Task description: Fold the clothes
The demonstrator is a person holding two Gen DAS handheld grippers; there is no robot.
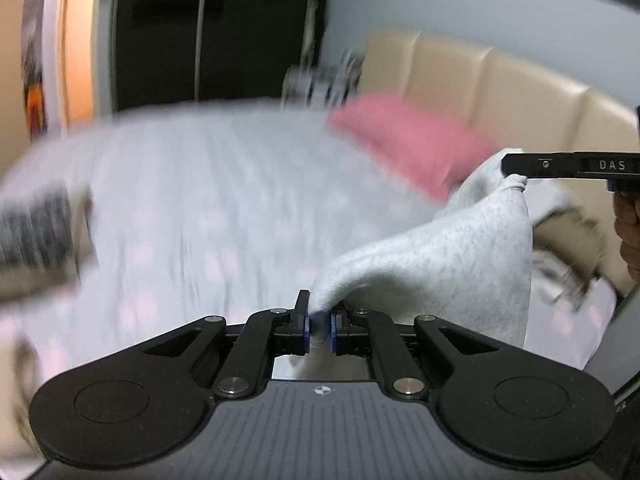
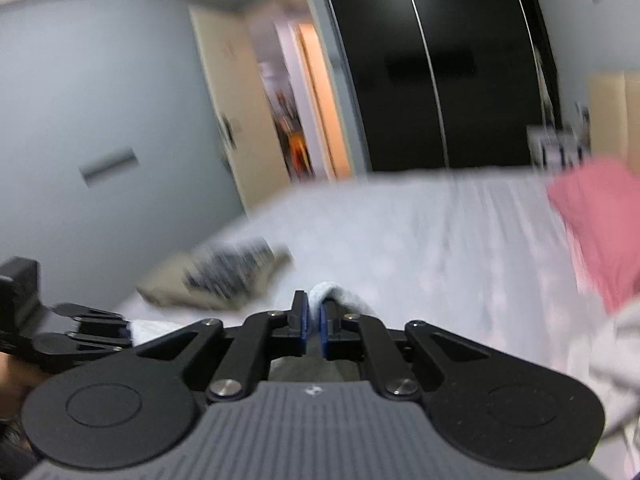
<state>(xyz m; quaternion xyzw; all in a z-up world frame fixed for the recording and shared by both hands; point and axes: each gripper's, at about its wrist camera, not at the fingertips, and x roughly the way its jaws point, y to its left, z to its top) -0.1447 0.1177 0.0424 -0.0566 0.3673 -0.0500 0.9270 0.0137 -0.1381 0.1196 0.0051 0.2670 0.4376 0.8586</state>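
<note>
A light grey garment (image 1: 452, 256) hangs stretched above the bed between both grippers. My left gripper (image 1: 319, 314) is shut on one bunched corner of it, low in the left wrist view. The cloth rises to the right, where my right gripper (image 1: 512, 170) pinches another corner from the side. In the right wrist view my right gripper (image 2: 314, 310) is shut on a small fold of the grey garment (image 2: 326, 292). My left gripper (image 2: 122, 332) shows at the left edge there, with pale cloth at its tips. Both views are motion-blurred.
The bed (image 1: 208, 200) has a pale dotted sheet. A pink pillow (image 1: 412, 140) lies by the cream headboard (image 1: 500, 92). A folded dark-patterned item (image 1: 36, 236) rests at the left, a heap of clothes (image 1: 568, 248) at the right. A dark wardrobe (image 2: 440, 72) stands behind.
</note>
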